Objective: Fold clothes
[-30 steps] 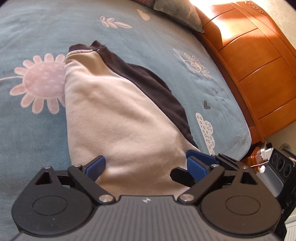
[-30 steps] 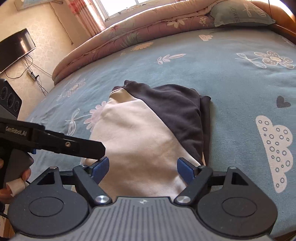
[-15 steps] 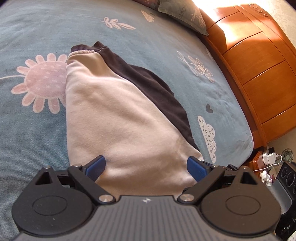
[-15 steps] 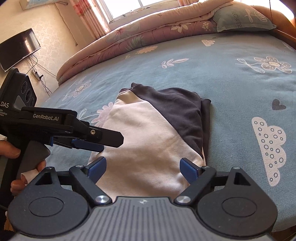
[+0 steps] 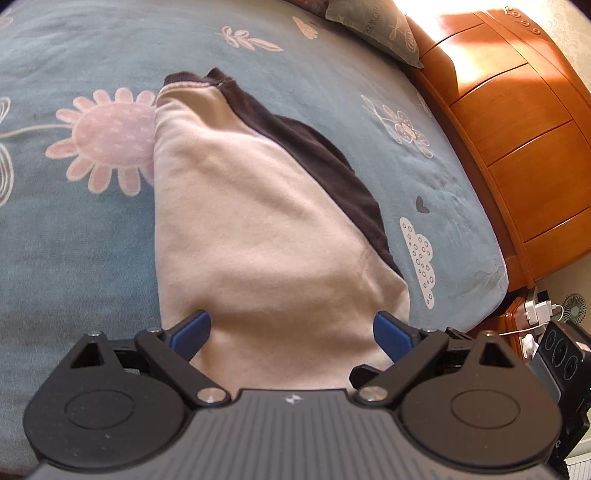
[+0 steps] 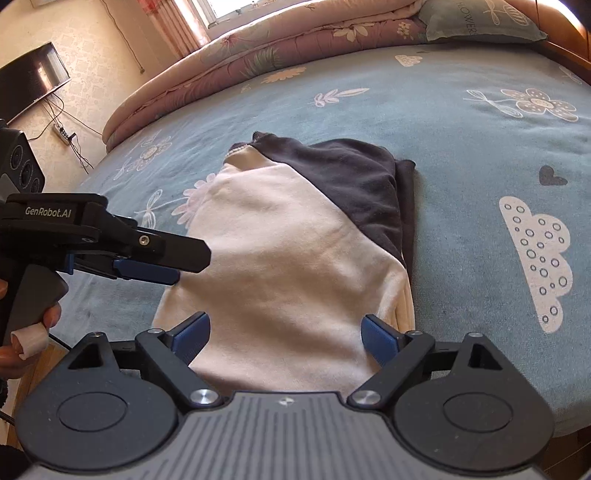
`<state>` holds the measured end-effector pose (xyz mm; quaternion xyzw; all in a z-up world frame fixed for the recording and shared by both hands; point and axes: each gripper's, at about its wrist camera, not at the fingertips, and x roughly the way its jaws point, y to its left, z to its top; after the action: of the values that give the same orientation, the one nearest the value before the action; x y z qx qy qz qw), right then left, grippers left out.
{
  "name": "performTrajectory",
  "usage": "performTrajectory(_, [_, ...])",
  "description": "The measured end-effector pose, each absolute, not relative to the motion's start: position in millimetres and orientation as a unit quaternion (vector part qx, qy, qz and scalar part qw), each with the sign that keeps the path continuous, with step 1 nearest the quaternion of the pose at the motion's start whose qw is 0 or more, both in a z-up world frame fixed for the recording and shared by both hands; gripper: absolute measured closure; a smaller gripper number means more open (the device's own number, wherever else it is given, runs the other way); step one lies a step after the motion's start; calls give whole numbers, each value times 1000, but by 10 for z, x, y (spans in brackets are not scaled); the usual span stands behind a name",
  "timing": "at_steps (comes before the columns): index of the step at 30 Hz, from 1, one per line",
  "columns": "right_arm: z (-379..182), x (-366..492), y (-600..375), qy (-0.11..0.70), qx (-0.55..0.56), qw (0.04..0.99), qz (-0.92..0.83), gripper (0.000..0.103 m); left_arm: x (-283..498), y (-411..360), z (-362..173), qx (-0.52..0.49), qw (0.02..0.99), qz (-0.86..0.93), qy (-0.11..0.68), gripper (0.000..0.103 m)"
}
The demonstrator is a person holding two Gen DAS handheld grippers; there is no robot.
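Here, a folded cream-and-dark garment (image 5: 258, 229) lies flat on the bed (image 5: 74, 240), w/ its near end at the bed's front edge and its collar end pointing toward the middle of the blue flower-print sheet (image 6: 461, 155). The dark panel runs along the garment's right side, toward the bed edge beside the wooden cabinet (image 5: 517, 140). The left hand-held gripper (image 5: 291, 328) hovers over the near end w/ jaws spread wide, blue pads (image 5: 192, 328) well apart, nothing between them but cloth below; can't tell if the pads touch the fabric. The right hand-held gripper (image 6: 284, 332) is likewise wide open over the near end, pads either side of the cream part. In the right wrist view the left gripper shows from the side at the bed's left edge, over the garment's left border, held by a hand (image 6: 22, 332) w/ a taped finger. A rolled quilt (image 6: 258, 55) and a pillow (image 6: 476, 22) sit along the far edge of the bed. A TV (image 6: 33, 81) hangs on the wall at left.
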<state>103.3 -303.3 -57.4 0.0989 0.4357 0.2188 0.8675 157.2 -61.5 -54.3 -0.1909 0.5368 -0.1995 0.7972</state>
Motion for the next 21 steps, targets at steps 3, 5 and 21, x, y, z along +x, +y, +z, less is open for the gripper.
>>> performTrajectory(3, [-554, 993, -2978, 433, 103, 864, 234, 11, 1464, -560, -534, -198, 797, -199, 535, 8])
performTrajectory(5, [-521, 966, -2928, 427, 108, 862, 249, 11, 1431, -506, -471, -202, 802, -193, 528, 8])
performTrajectory(21, [-676, 870, -2318, 465, 86, 822, 318, 9, 1094, 144, -26, -218, 849, -127, 463, 8])
